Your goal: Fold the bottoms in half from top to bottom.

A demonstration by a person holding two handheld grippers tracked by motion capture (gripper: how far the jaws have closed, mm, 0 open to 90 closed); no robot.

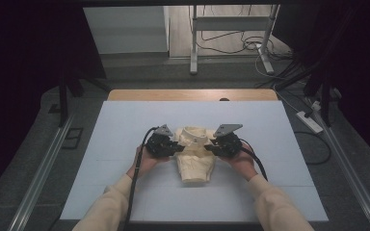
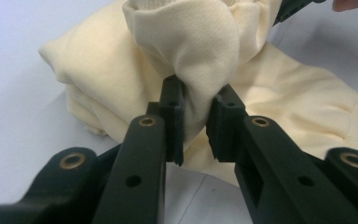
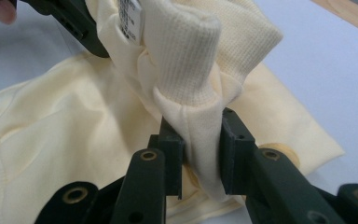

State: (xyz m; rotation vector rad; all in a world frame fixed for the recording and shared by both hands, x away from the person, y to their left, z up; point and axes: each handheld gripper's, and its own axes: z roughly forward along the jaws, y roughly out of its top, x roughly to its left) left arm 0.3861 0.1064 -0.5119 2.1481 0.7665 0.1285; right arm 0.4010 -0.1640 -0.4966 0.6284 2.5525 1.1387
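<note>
A cream folded garment point(image 1: 194, 161) with a ribbed collar point(image 1: 192, 133) lies mid-table on the white sheet point(image 1: 125, 125). My left gripper point(image 1: 177, 147) pinches the garment at its left shoulder. In the left gripper view a fold of cream cloth point(image 2: 200, 70) is clamped in my left gripper point(image 2: 196, 126). My right gripper point(image 1: 210, 148) holds the right shoulder. In the right gripper view the cloth under the ribbed collar point(image 3: 191, 60) is squeezed in my right gripper point(image 3: 200, 156), and a label point(image 3: 131, 18) shows inside the collar.
The white sheet covers a wooden table whose far edge point(image 1: 192, 95) shows. A metal stand point(image 1: 231, 38), cables and a power strip point(image 1: 310, 121) lie on the floor beyond. Rails point(image 1: 43, 168) run along both sides of the table.
</note>
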